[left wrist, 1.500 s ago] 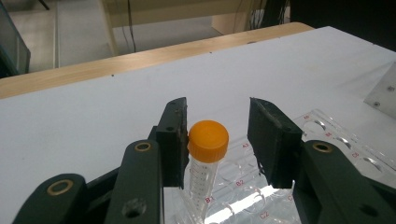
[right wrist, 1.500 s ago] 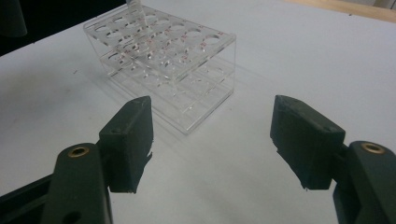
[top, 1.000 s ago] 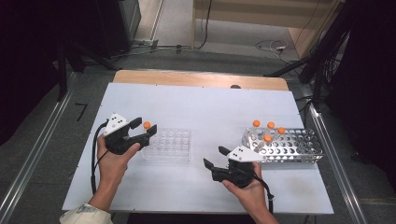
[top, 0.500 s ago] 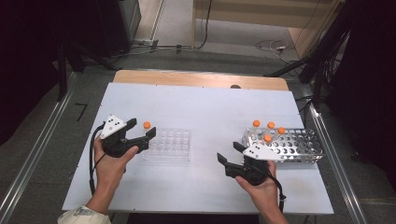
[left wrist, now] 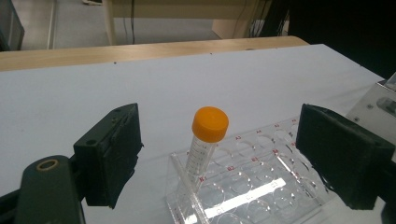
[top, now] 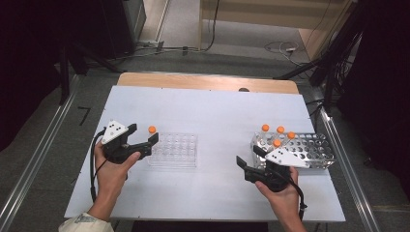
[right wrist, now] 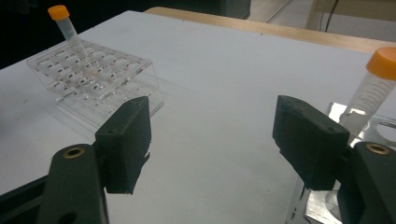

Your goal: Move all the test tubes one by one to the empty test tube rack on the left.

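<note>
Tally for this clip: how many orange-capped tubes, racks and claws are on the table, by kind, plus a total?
Orange-capped tubes: 5, one in the clear rack, four in the metal rack
Racks: 2, clear rack and metal rack
Claws: 2, left claw, right claw
Total: 9

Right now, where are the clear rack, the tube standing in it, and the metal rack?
clear rack (top: 180, 151), high view, middle of its top.
tube (left wrist: 210, 124), left gripper view, its orange cap.
metal rack (top: 316, 145), high view, its holed top.
</note>
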Tool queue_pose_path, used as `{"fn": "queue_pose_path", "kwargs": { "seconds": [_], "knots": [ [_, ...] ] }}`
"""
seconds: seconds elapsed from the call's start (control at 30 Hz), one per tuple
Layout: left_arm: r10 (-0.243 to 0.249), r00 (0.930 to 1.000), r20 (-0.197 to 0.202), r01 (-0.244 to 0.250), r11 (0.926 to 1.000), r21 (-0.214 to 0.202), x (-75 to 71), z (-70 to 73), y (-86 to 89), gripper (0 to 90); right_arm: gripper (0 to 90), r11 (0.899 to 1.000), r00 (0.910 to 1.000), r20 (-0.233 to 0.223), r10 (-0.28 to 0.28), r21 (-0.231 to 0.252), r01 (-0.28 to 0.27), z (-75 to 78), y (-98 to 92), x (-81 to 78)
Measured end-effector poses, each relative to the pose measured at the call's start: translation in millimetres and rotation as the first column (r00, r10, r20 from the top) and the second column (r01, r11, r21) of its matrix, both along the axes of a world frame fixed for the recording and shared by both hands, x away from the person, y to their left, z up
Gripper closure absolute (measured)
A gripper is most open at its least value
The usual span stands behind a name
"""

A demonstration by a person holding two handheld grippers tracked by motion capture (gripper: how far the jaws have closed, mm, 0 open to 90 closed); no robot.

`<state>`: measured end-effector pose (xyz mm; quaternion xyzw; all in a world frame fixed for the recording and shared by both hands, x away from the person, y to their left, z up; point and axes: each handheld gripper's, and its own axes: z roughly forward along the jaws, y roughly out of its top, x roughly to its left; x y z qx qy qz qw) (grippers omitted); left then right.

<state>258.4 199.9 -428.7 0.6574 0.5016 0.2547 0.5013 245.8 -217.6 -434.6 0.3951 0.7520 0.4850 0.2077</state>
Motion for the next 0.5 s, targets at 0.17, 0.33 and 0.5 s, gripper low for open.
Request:
{"fn": "queue_pose_path", "kwargs": {
  "seconds": [0.17, 0.33, 0.5],
  "knots": [
    [0.006, 1.0, -0.001, -0.006, 1.0, -0.003, 0.0, -0.7, 1.5, 15.5, 26.8, 1.0, 0.9998, 0.005, -0.02, 0.003, 0.02, 1.3, -10.9, -1.8],
    [0.005, 1.0, -0.003, -0.005, 1.0, 0.0, 0.4, -1.6, 0.8, 15.6, 26.8, 0.999, 0.9991, 0.006, -0.042, 0.008, 0.042, 1.8, -21.2, -3.6],
    [0.004, 1.0, -0.005, -0.004, 1.0, 0.001, 0.6, -3.3, -0.1, 15.5, 26.8, 0.998, 0.998, 0.002, -0.063, 0.011, 0.063, 0.8, -31.0, -5.7]
  ]
}}
